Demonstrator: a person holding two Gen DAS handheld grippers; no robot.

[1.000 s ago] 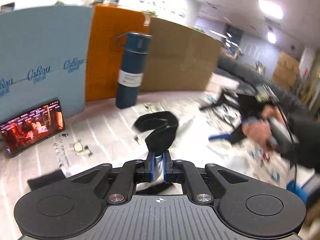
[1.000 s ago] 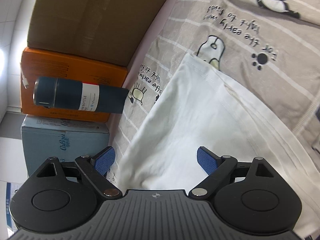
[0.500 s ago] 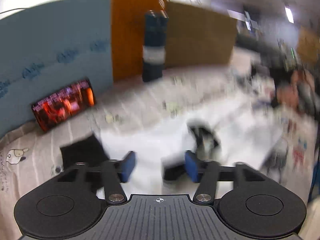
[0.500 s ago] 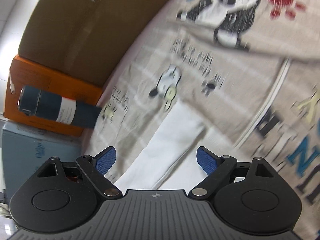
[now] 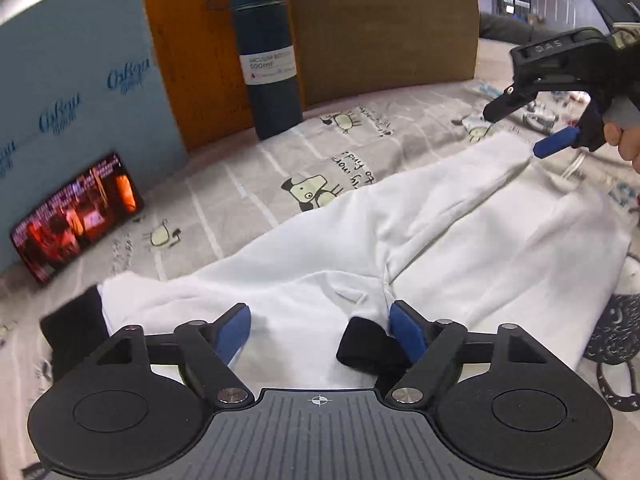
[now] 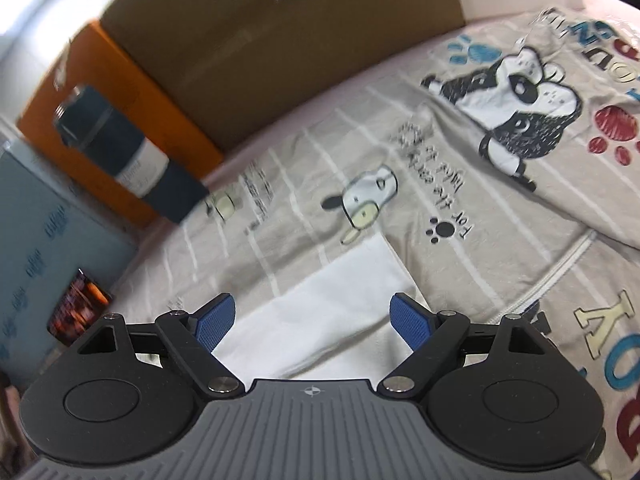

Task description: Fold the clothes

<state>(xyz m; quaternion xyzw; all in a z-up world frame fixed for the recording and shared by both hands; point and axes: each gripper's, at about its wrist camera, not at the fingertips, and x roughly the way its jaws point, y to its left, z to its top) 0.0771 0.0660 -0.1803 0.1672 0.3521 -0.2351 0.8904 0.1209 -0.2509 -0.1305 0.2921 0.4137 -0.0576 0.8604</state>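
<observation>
A white garment (image 5: 400, 248) with black cuffs lies spread on a grey cartoon-print sheet (image 5: 248, 184). One black cuff (image 5: 368, 350) lies by my left gripper's right finger; another black cuff (image 5: 74, 330) lies at the left. My left gripper (image 5: 318, 330) is open and empty just above the white cloth. My right gripper (image 6: 312, 318) is open and empty over a white corner of the garment (image 6: 328, 308). It also shows in the left wrist view (image 5: 536, 128), above the garment's far end.
A dark blue vacuum bottle (image 5: 268, 52) stands at the back against an orange box (image 5: 188, 64) and a brown cardboard box (image 5: 380, 20). A blue box (image 5: 76, 76) has a lit phone (image 5: 76, 216) leaning on it. A dark patterned item (image 5: 616, 340) lies at right.
My left gripper was shut on a black cuff and has opened, letting it drop onto the white cloth. My right gripper swung toward the garment's far corner, still open.
</observation>
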